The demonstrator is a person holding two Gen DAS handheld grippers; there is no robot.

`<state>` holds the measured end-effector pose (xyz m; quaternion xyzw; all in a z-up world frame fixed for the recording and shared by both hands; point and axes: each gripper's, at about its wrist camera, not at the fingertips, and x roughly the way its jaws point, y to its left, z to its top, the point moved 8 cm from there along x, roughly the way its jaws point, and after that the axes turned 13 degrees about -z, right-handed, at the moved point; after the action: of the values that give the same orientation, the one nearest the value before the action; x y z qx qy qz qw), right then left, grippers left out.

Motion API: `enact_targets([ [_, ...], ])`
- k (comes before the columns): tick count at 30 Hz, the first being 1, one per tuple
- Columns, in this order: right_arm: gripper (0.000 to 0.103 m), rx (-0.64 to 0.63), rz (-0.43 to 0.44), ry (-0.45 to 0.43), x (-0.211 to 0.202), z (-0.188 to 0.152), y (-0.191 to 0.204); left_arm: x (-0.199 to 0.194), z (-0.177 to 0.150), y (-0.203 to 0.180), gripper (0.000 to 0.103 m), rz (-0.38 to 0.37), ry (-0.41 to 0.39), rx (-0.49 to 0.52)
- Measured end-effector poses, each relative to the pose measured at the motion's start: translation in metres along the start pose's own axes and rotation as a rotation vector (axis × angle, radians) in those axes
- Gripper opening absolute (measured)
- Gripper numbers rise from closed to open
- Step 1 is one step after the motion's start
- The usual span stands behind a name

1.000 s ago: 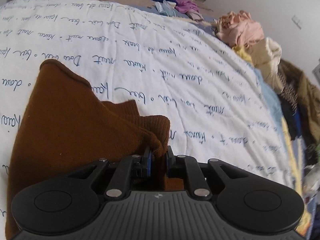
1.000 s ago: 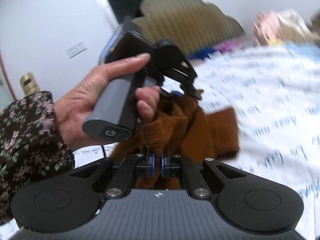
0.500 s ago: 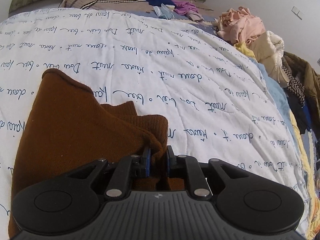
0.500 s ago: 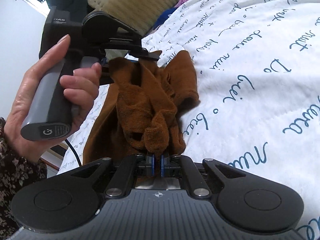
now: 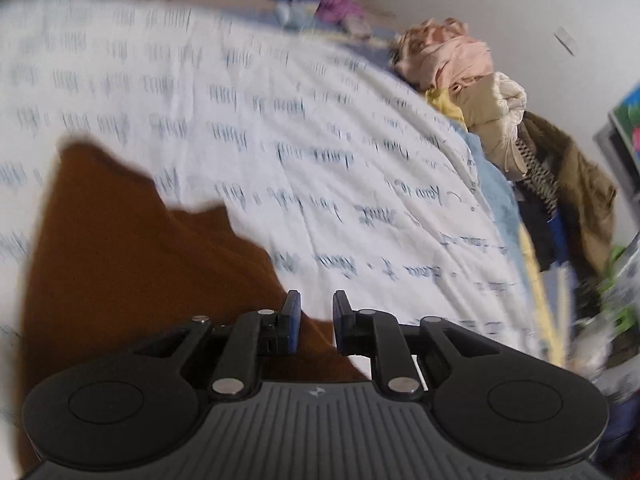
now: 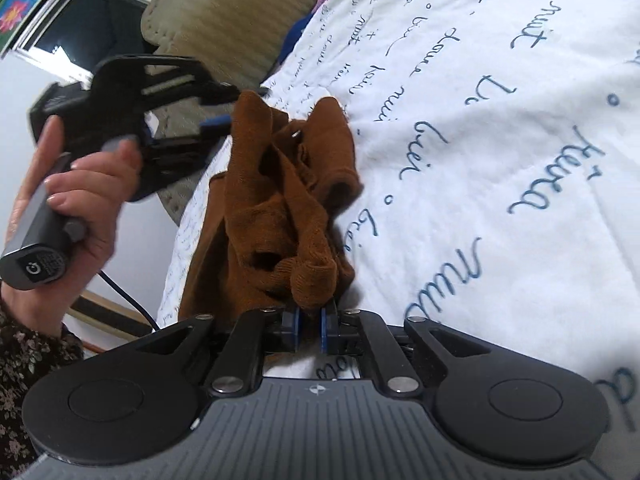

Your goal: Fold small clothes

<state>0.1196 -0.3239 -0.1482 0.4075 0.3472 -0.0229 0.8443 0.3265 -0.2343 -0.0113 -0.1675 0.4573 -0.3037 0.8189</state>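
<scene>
A brown knit garment lies bunched on the white bedsheet with blue script. In the left wrist view my left gripper hovers over the garment's corner. Its jaws are opening, and only sheet and loose cloth show in the gap. The right wrist view shows the garment heaped in folds. My right gripper is low at its near end, jaws opening, with a rolled fold resting at the fingertips and not pinched. The left gripper is held in a hand, just left of the garment's raised far corner.
A pile of pink, cream and dark clothes lines the bed's right side. More small items lie by the padded headboard. The printed sheet stretches to the right of the garment. A cable hangs below the hand.
Both grippers held the brown garment's corners; now both jaws have widened and the cloth has slipped free. The left gripper has lifted off it. The right one has sunk toward the bed and rolled.
</scene>
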Motion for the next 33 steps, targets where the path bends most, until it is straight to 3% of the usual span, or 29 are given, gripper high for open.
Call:
enact_targets([
  [2, 0.025, -0.040, -0.036, -0.063, -0.013, 0.008, 0.000, -0.011, 0.000, 0.000, 0.017, 0.052, -0.028, 0.087],
  [7, 0.026, -0.114, -0.065, -0.197, -0.040, 0.027, 0.009, -0.041, -0.009, 0.023, 0.017, 0.172, -0.100, 0.184],
  [9, 0.026, -0.158, -0.026, -0.232, -0.046, 0.033, 0.026, -0.051, -0.015, 0.034, 0.017, 0.219, -0.123, 0.205],
  [14, 0.026, -0.321, 0.048, -0.214, -0.025, 0.035, 0.088, -0.075, -0.032, 0.062, 0.017, 0.337, -0.152, 0.231],
  [20, 0.023, -0.469, -0.073, -0.142, 0.042, 0.049, 0.120, -0.080, -0.050, 0.091, 0.017, 0.412, -0.134, 0.219],
  [22, 0.021, -0.471, -0.191, -0.146, 0.064, 0.059, 0.105, -0.077, -0.055, 0.100, 0.017, 0.414, -0.126, 0.202],
  [23, 0.007, -0.461, -0.225, -0.134, 0.070, 0.063, 0.094, -0.074, -0.059, 0.104, 0.018, 0.404, -0.126, 0.197],
  [24, 0.001, -0.440, -0.232, -0.141, 0.077, 0.069, 0.082, -0.072, -0.061, 0.106, 0.020, 0.401, -0.125, 0.198],
  [26, 0.000, -0.406, -0.237, -0.157, 0.082, 0.083, 0.068, -0.067, -0.066, 0.111, 0.030, 0.407, -0.127, 0.212],
  [29, 0.000, -0.323, -0.217, -0.103, 0.085, 0.094, 0.054, -0.062, -0.074, 0.123, 0.048, 0.419, -0.153, 0.196],
  [32, 0.000, -0.359, -0.213, -0.057, 0.077, 0.100, 0.064, -0.074, -0.069, 0.129, 0.052, 0.387, -0.182, 0.154],
  [33, 0.005, -0.348, -0.184, -0.071, 0.068, 0.103, 0.070, -0.081, -0.066, 0.130, 0.052, 0.370, -0.198, 0.132],
])
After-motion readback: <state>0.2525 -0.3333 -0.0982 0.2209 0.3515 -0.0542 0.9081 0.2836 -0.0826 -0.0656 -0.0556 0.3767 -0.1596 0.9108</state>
